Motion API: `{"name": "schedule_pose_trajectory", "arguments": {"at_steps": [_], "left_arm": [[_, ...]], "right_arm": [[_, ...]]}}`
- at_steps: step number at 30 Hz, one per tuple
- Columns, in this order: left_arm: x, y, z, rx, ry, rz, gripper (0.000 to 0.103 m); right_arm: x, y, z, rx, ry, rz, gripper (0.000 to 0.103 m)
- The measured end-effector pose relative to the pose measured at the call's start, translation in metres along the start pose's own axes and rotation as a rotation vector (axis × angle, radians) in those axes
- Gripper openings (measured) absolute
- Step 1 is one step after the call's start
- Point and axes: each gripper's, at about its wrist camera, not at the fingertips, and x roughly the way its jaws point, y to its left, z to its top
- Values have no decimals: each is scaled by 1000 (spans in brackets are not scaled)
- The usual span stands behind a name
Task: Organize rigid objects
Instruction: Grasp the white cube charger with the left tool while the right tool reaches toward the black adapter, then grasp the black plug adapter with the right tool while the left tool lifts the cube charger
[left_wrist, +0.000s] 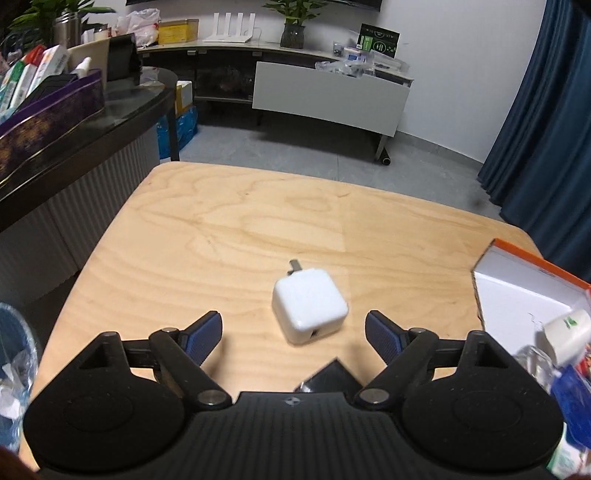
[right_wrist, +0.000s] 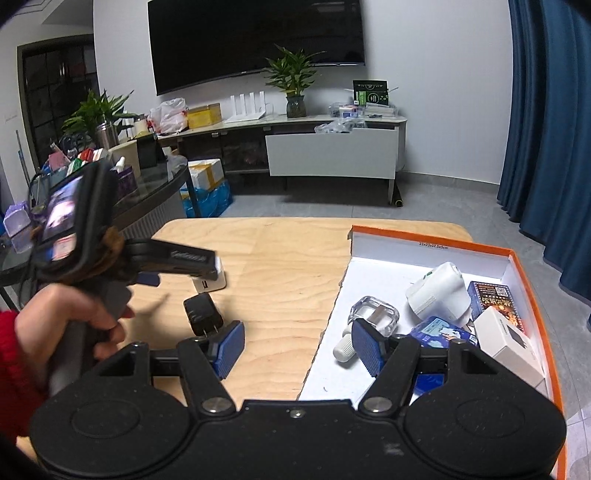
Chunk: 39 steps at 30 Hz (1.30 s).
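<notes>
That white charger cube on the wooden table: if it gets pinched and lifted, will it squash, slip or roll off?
The white charger cube looks like hard plastic, so it probably won't squash. Its glossy, rounded sides could slip a little, though the left hand-held gripper has ribbed blue pads. It lies on a flat face, so it should slide rather than roll.

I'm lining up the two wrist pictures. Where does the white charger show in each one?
Left wrist view: the white charger lies on the wooden table, centre, just ahead of the open left hand-held gripper.
Right wrist view: the charger is at left, mostly hidden behind the left hand-held gripper.
Shared landmark: the orange-rimmed box on the table's right side.
</notes>
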Motion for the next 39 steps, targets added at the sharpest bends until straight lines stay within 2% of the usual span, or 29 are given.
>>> {"name": "schedule_pose_trajectory", "arguments": {"at_steps": [3, 5, 9, 10, 19, 29, 33, 36, 38, 39], "left_arm": [[10, 2, 0, 14, 2, 6, 83], [18, 5, 0, 26, 5, 8, 72], [18, 14, -5, 40, -19, -37, 48], [17, 18, -6, 43, -21, -52, 44], [7, 45, -12, 70, -37, -97, 43], [-26, 78, -20, 24, -73, -78, 43], [-34, 85, -27, -2, -78, -77, 43], [-39, 91, -31, -19, -80, -75, 43], [-42, 94, -32, -23, -84, -72, 43], [-43, 96, -32, -28, -85, -75, 43]], "right_arm": [[7, 1, -1, -8, 11, 14, 78], [13, 4, -1, -15, 21, 21, 78], [26, 12, 0, -31, 39, 41, 78], [29, 14, 1, -37, 43, 46, 78], [66, 38, 5, -95, 104, 114, 78], [121, 70, 12, -179, 178, 192, 77], [140, 82, 17, -180, 221, 216, 69], [147, 93, 20, -203, 225, 198, 69], [156, 93, 22, -183, 257, 196, 64], [158, 94, 22, -192, 248, 178, 56]]}}
